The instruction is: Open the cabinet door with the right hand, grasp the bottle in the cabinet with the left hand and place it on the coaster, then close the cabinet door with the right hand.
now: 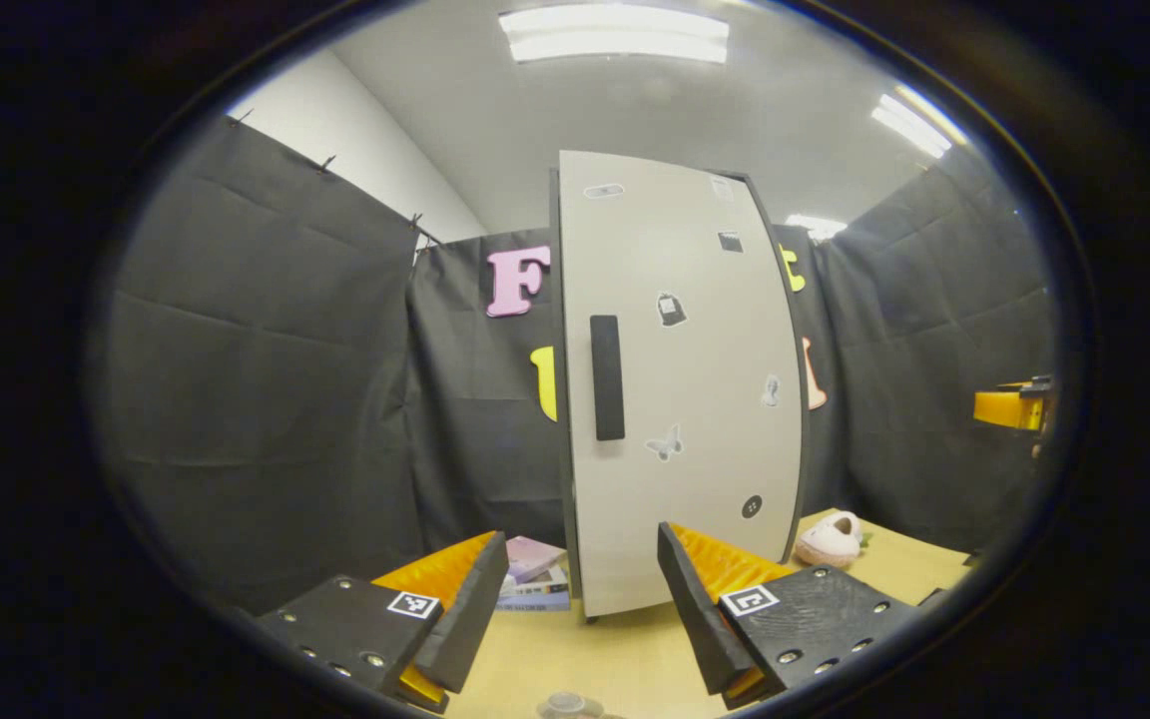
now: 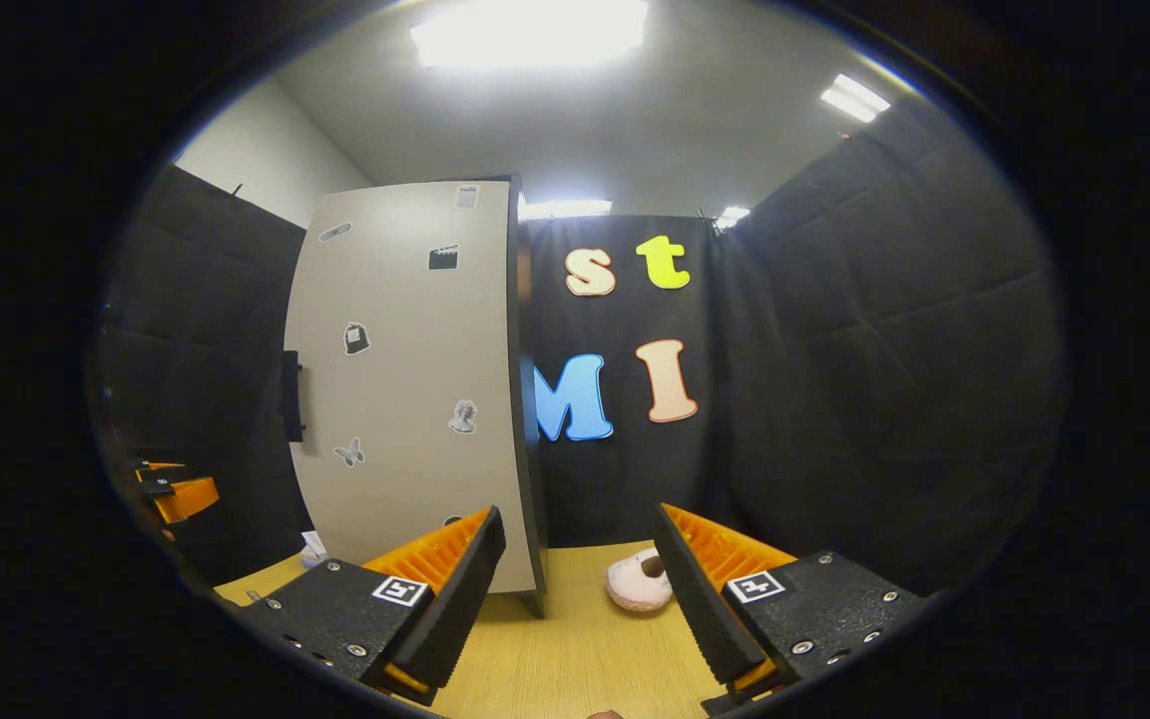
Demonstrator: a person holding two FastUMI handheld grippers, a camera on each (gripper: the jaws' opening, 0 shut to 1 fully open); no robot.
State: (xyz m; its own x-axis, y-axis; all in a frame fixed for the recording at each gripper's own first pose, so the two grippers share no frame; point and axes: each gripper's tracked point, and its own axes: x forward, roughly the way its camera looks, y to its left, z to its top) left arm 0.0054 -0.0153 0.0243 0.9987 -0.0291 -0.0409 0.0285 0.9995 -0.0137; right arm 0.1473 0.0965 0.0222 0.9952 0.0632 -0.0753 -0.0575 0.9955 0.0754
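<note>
While the cabinet [image 1: 680,399] stands shut on the wooden table [image 2: 575,649], black cloth walls [image 1: 266,379] are seen around; both grippers [image 1: 583,589] [image 2: 580,579] are held open, empty.

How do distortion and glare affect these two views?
Left gripper view: fisheye bows the cabinet door edges outward; the ceiling light is bright yet keeps its shape, handle sharp. Right gripper view: the ceiling light blows out to white glare; the door bows likewise.
</note>
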